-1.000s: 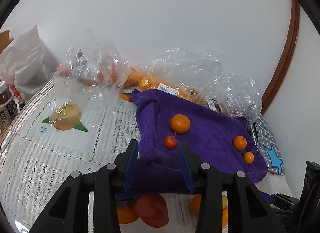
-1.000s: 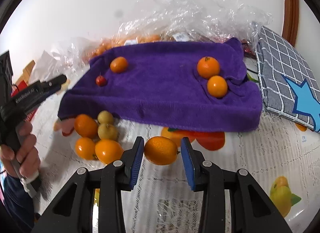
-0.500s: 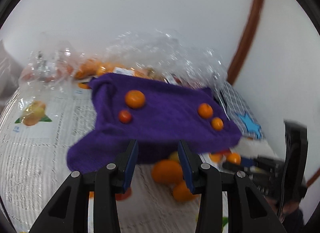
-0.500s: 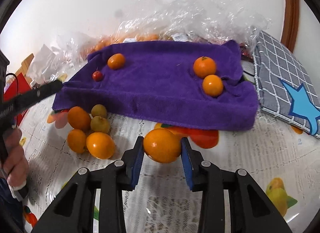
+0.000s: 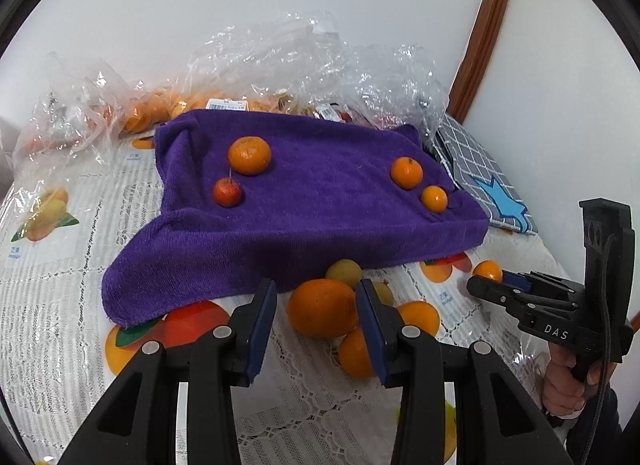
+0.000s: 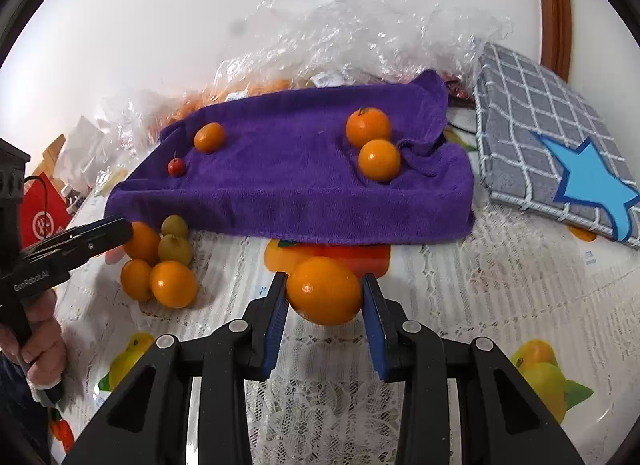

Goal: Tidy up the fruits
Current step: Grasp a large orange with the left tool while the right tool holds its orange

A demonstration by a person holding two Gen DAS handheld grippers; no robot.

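Observation:
A purple towel [image 5: 312, 201] lies on the table and carries three oranges and a small red fruit [image 5: 227, 192]. It also shows in the right wrist view [image 6: 296, 177]. My right gripper [image 6: 324, 297] is shut on an orange [image 6: 324, 291], held just above the tablecloth in front of the towel. My left gripper [image 5: 316, 315] is open, its fingers either side of a large orange [image 5: 322, 307] in a pile of oranges and yellow-green fruits by the towel's near edge. The same pile [image 6: 160, 261] shows at the left in the right wrist view.
Clear plastic bags with fruit [image 5: 280, 77] lie behind the towel along the wall. A grey checked cloth with a blue star [image 6: 560, 149] lies to the right of the towel. The lace tablecloth [image 6: 460, 285] has printed fruit pictures. A red box [image 6: 42, 217] stands at the far left.
My left gripper has swung right from the towel's left part to the fruit pile in front of it. My right gripper has closed on the orange and raised it slightly.

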